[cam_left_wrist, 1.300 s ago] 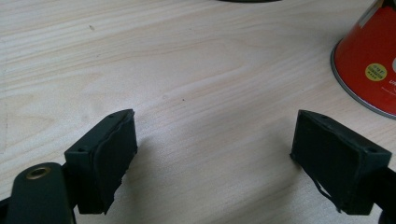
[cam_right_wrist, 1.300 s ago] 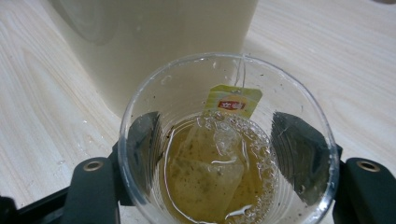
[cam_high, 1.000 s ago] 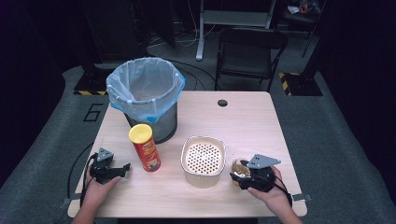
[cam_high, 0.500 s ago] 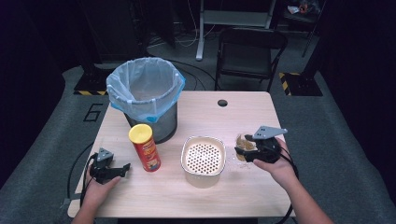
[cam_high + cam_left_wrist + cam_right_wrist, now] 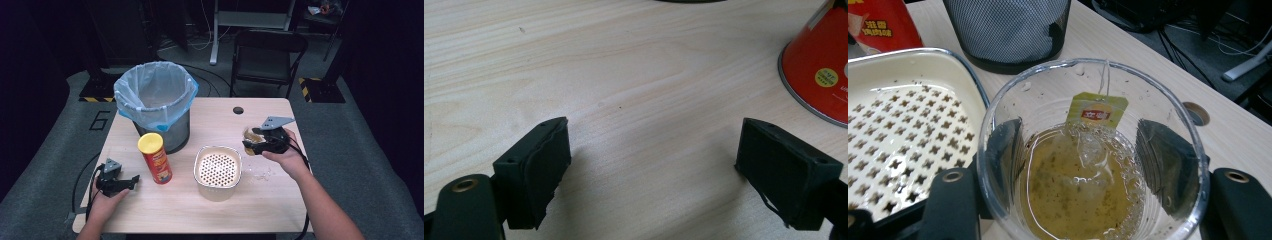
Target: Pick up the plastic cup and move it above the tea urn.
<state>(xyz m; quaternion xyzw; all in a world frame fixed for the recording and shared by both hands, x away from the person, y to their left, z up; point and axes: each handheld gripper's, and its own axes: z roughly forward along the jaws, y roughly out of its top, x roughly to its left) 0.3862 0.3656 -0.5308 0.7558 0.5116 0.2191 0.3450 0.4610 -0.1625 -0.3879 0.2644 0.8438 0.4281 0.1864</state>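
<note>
A dark chair [image 5: 269, 55] stands behind the wooden table [image 5: 280, 200].

Right gripper [image 5: 257, 142] is raised, jaws clamped; left gripper [image 5: 125, 181] rests low, jaws spread wide apart.

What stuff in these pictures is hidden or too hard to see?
- Bottom of the trash bin, high view: its blue liner and own wall hide it.
- Under the perforated tray, high view: the holed top covers whatever lies below.
- Chip can label, left tool view: cut off by the right edge.
- Glass base, right tool view: cut off by the bottom edge, with the right tool around it.
</note>
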